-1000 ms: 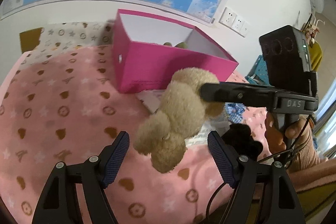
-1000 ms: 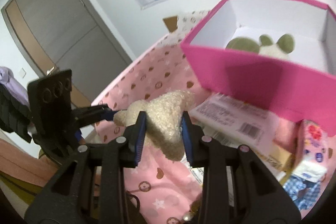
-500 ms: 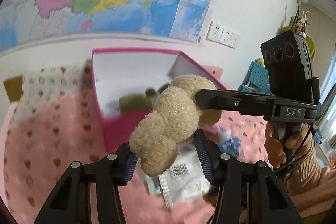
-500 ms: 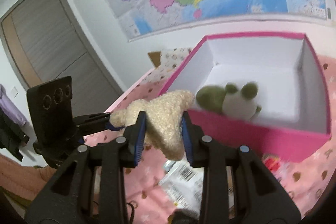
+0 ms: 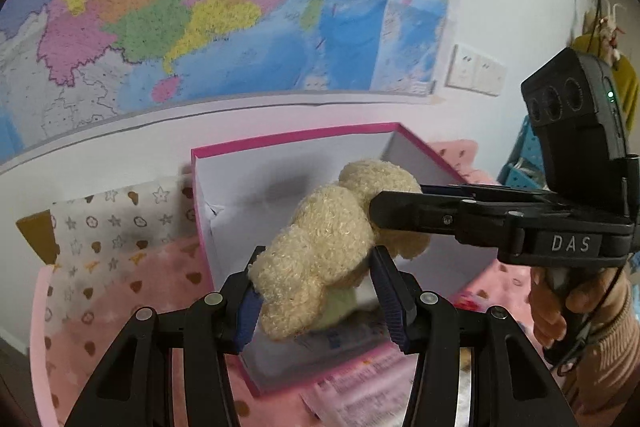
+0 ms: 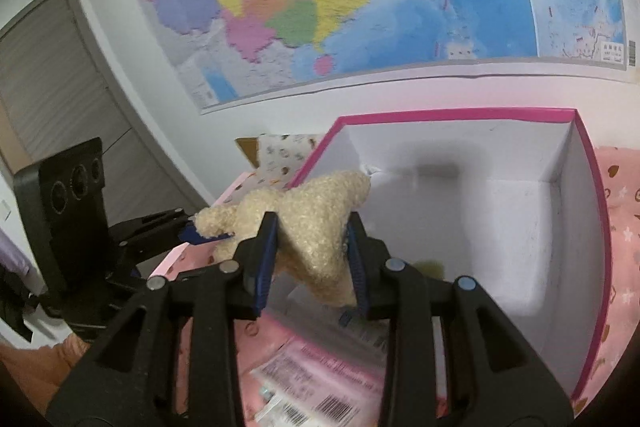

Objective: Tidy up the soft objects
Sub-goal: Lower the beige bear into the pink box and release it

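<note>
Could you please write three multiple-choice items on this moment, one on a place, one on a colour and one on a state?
1. Where is the cream plush toy?
A. flat on the blanket
B. held in the air over the box
C. on the floor by the door

2. What colour is the outside of the box?
A. magenta pink
B. dark green
C. black

3. How do the right tongs stand?
A. wide open and empty
B. out of view
C. shut on the plush toy

Answers:
1 B: the toy hangs between both tools, with the box's white inside behind and below it.
2 A: its rim and outer walls are bright pink.
3 C: both blue pads press into the toy; the left tongs also grip it.
</note>
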### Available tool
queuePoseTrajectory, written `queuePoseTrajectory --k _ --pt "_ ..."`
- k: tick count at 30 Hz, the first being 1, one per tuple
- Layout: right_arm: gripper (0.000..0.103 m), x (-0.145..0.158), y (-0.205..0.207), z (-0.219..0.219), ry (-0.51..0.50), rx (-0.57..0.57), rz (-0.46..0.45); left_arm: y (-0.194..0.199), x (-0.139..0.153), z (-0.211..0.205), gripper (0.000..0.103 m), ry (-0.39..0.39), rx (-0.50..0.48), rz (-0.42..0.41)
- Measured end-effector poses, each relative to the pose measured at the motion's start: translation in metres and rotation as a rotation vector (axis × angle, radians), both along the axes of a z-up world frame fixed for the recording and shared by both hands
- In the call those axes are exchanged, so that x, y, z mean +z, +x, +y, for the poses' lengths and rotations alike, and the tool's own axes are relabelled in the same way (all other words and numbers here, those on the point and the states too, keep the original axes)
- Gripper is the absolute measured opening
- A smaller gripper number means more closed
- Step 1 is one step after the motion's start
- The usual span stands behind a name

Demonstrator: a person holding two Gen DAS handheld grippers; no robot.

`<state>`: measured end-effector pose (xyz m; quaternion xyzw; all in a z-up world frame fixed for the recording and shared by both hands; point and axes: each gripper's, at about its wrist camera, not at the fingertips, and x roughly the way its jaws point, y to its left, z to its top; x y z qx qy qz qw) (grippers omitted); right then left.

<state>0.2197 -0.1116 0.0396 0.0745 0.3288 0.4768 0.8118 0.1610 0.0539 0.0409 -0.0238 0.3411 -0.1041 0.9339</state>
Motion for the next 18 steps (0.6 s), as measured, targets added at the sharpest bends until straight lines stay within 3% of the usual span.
queuePoseTrajectory --k 10,18 --pt "0.040 -0.026 0.046 0.024 -0.062 -0.068 0.081 0.047 -0.025 0.010 0.052 0.027 0.056 0.113" --pt "0.046 -0.033 0.057 0.029 -0.108 -0.119 0.101 0.053 -0.027 0.016 0.053 0.028 0.091 0.116"
